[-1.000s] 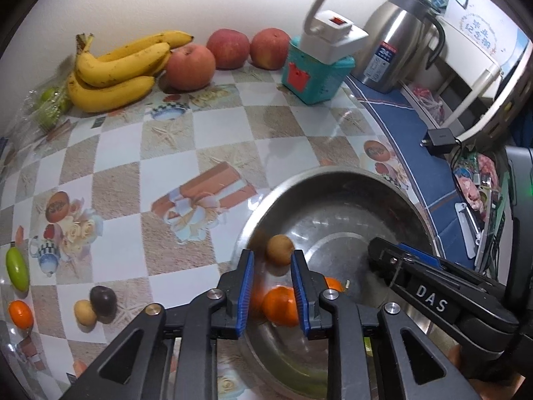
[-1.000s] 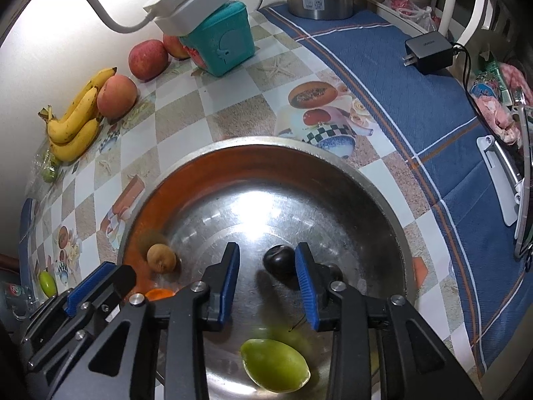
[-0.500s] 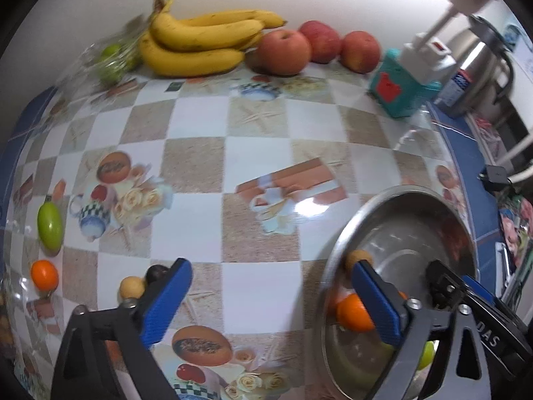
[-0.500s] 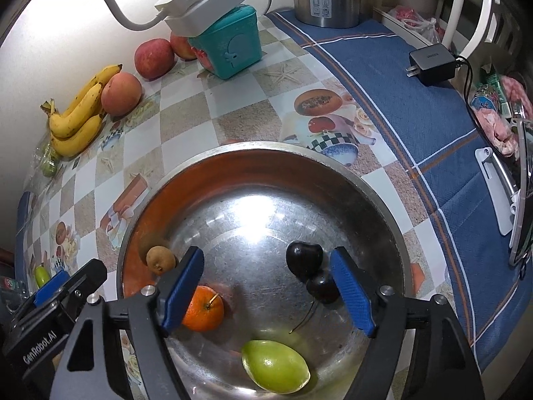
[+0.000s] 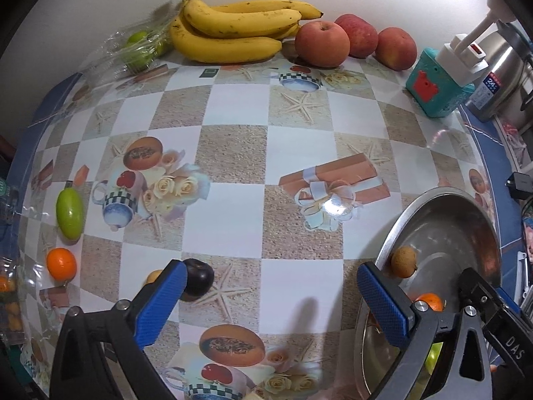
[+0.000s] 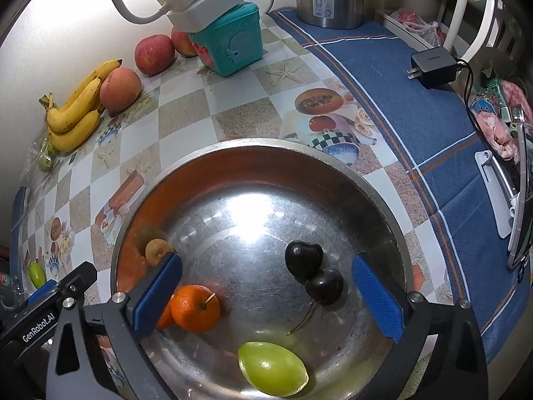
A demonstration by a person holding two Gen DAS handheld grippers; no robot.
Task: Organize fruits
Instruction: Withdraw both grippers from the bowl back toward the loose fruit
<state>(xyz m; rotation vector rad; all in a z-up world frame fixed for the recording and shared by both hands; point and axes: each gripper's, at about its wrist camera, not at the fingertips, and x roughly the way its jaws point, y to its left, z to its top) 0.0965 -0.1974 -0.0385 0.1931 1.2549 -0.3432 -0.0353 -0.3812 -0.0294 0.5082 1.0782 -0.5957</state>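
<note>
Steel bowl (image 6: pixel 383 200) sits right under the right gripper (image 6: pixel 266 295), which points steeply down into it. In the bowl: two dark cherries (image 6: pixel 313 271) touching each other, between the right gripper's blue pads (image 6: pixel 374 298) and nearer the right-hand pad, not touching either; orange tangerine (image 6: pixel 196 306) just beside the left-hand pad; green fruit (image 6: pixel 271 366) below the gap, toward the camera; brown longan (image 6: pixel 156 250) just beyond the left-hand pad tip, near the bowl wall. Right gripper jaws opening, spread wide, nothing pinched.

Left gripper (image 5: pixel 268 295) also tilted steeply down, over the counter (image 5: pixel 233 223) beside the bowl; the bowl rim is by its right-hand finger. Jaws spread wide, nothing between them but bare tablecloth. Dark plum (image 5: pixel 198 276) just beyond the left-hand pad tip, partly hidden by it, a small yellow-brown fruit (image 5: pixel 154 276) peeking out left of that pad. Farther left: loose tangerine (image 5: pixel 61 264) and green oblong fruit (image 5: pixel 69 214). Far ahead against the wall: bananas (image 5: pixel 233 30), three apples (image 5: pixel 353 41), bagged green fruit (image 5: pixel 140 48). Teal box (image 5: pixel 436 90) ahead right.
</note>
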